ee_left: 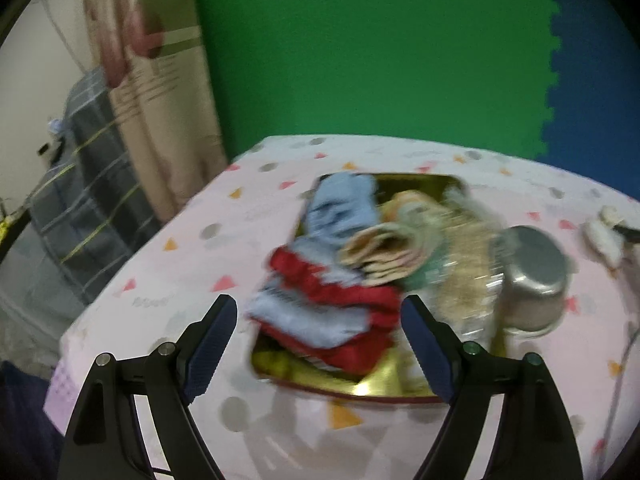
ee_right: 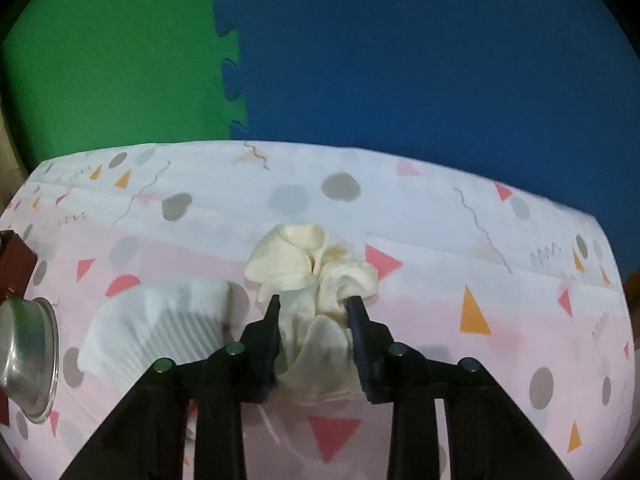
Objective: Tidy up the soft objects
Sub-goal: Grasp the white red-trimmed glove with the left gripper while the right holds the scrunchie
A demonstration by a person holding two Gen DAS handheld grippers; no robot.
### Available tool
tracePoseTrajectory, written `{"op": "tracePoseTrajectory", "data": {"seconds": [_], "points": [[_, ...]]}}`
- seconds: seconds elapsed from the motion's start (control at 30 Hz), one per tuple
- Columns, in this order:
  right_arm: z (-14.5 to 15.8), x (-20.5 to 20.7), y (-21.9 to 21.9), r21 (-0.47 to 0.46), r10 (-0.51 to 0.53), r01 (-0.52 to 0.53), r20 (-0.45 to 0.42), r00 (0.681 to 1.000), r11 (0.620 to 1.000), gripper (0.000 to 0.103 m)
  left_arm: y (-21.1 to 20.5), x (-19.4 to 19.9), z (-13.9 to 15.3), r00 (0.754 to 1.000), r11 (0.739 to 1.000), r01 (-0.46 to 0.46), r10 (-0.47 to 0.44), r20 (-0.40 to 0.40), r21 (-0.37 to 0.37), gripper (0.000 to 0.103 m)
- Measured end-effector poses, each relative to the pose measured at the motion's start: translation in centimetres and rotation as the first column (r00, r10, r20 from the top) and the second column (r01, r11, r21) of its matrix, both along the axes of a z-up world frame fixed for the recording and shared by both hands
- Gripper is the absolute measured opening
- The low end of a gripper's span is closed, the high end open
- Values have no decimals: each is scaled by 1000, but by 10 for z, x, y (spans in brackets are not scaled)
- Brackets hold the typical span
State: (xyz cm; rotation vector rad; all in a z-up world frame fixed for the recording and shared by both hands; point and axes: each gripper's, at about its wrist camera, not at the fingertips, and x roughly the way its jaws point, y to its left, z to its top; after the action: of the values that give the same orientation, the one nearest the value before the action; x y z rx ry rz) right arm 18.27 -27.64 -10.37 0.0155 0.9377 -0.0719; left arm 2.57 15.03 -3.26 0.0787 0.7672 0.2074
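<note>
Right gripper pinches a bunched cream cloth over the tablecloth, well right of the gold tray. Advisable: lift until the hanging folds clear, then carry across to the tray beyond the steel bowl. White sock lies just left. Left gripper hovers spread before the tray's piled cloths.
</note>
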Motion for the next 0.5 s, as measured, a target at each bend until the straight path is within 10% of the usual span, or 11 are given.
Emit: {"op": "tracePoseTrajectory", "data": {"seconds": [0.5], "points": [[5,-105,-22,-50,5,-3,51,999,999,21,-125,26,3,952,947,290,-300,-60,-142,82]]}}
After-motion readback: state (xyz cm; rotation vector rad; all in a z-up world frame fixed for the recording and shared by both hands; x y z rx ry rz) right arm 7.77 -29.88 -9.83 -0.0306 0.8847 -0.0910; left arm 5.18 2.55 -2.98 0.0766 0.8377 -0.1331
